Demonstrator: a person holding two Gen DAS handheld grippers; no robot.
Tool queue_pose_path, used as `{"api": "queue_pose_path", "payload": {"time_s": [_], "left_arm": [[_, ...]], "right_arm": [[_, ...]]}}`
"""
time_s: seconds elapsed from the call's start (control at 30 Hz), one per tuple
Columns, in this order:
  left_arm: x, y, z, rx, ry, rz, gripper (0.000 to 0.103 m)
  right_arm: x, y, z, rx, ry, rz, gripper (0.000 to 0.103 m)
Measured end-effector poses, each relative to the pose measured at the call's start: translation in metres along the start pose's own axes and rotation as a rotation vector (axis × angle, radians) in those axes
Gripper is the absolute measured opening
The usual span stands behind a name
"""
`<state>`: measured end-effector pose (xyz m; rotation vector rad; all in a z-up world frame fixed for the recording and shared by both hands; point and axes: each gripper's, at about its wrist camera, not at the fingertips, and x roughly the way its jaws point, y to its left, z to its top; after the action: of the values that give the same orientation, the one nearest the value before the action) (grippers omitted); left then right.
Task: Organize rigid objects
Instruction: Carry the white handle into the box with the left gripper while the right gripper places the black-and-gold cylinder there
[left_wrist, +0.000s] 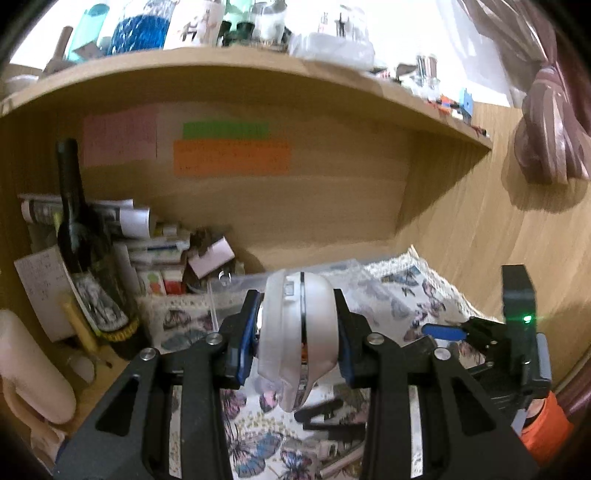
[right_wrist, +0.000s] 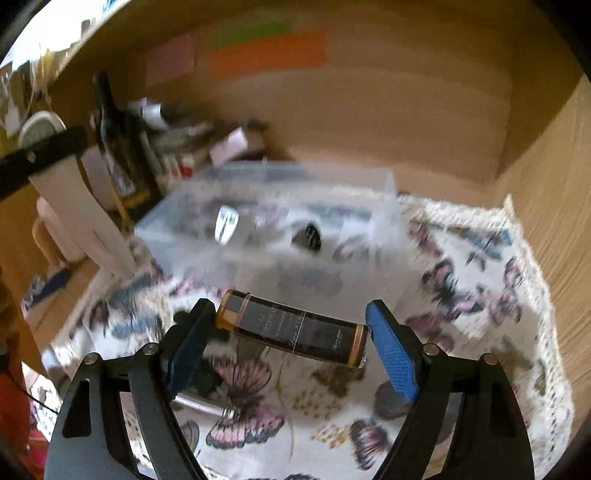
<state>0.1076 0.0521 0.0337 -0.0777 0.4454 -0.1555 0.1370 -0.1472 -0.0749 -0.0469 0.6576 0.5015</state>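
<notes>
My left gripper (left_wrist: 295, 332) is shut on a rounded translucent white plastic object (left_wrist: 299, 332), held above the butterfly-print cloth (left_wrist: 406, 295). My right gripper (right_wrist: 288, 332) is shut on a dark cylindrical bottle with amber ends (right_wrist: 295, 328), gripped end to end and held crosswise over the cloth (right_wrist: 461, 277). A clear plastic box (right_wrist: 266, 221) stands behind it on the cloth, with a small metal item (right_wrist: 226, 225) and a dark item (right_wrist: 307, 236) inside. The box's edge (left_wrist: 236, 280) shows in the left wrist view. The right gripper (left_wrist: 491, 332) shows at the right of the left wrist view.
A dark wine bottle (left_wrist: 79, 236) stands at the back left beside stacked papers and boxes (left_wrist: 155, 251). A wooden shelf (left_wrist: 258, 70) crowded with jars hangs overhead. Wooden walls close the back and right. A pink object (left_wrist: 33, 369) lies at the left.
</notes>
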Motion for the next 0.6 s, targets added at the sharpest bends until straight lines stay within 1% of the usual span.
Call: {"api": "queue_pose_path", "payload": {"time_s": [0.07, 0.17, 0.33, 0.5, 0.6], "left_arm": [[0.003, -0.001, 0.007, -0.001, -0.015, 0.013, 0.037], [0.01, -0.003, 0.015, 0.011, -0.044, 0.051, 0.037], [0.036, -0.002, 0.023, 0.006, -0.045, 0.078, 0.037], [0.072, -0.002, 0.02, 0.002, 0.006, 0.065, 0.037], [0.093, 0.0, 0.015, -0.032, 0.05, 0.015, 0.037]], "right_arm": [[-0.003, -0.004, 0.008, 0.003, -0.026, -0.004, 0.082], [-0.002, -0.01, 0.021, 0.0, -0.055, -0.021, 0.082], [0.013, -0.017, 0.041, 0.007, -0.05, -0.023, 0.082], [0.038, -0.019, 0.052, -0.016, -0.014, -0.038, 0.082], [0.056, -0.02, 0.055, -0.02, 0.025, -0.034, 0.082]]}}
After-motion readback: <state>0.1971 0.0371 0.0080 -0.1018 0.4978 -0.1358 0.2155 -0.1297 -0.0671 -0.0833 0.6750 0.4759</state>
